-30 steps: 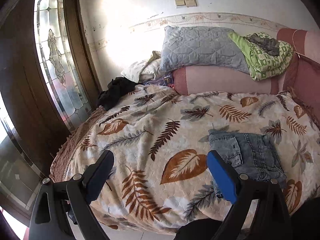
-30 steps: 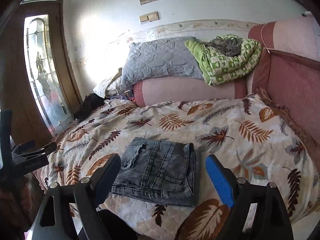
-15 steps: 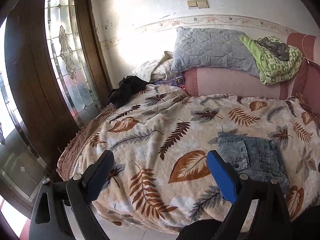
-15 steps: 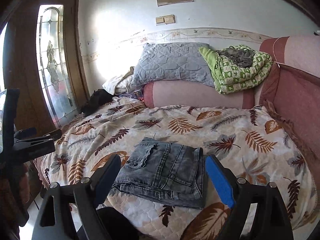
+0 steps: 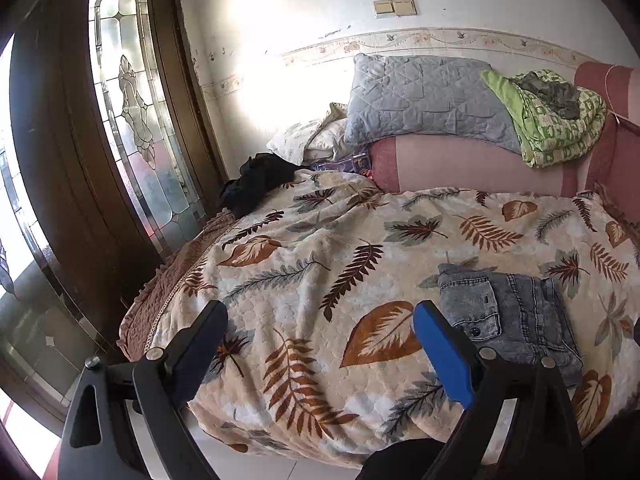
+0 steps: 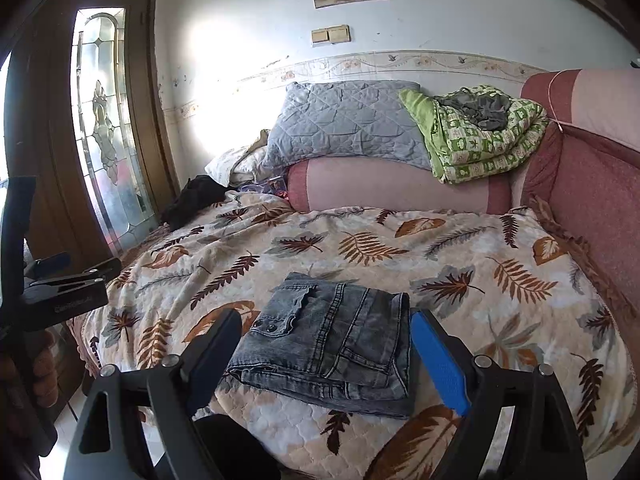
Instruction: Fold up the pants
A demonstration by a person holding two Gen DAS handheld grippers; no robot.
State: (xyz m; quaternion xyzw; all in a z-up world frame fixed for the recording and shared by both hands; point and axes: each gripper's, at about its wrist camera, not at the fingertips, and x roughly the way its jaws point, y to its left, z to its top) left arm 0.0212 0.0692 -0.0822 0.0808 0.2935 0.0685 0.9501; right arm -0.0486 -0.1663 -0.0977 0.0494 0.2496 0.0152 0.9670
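Leaf-patterned quilted bed cover fills both views. Folded grey denim pants lie at lower centre of the right view. Right hand-held gripper and left hand-held gripper hover wide apart, holding and touching nothing.

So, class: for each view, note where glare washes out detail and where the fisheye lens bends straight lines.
Left wrist view: sunlight blows out the wall left of the grey pillow; the glass door frame bows. Right wrist view: the same glare patch sits above the grey pillow; the wall's border strip curves; the folded jeans stay sharp and evenly lit.
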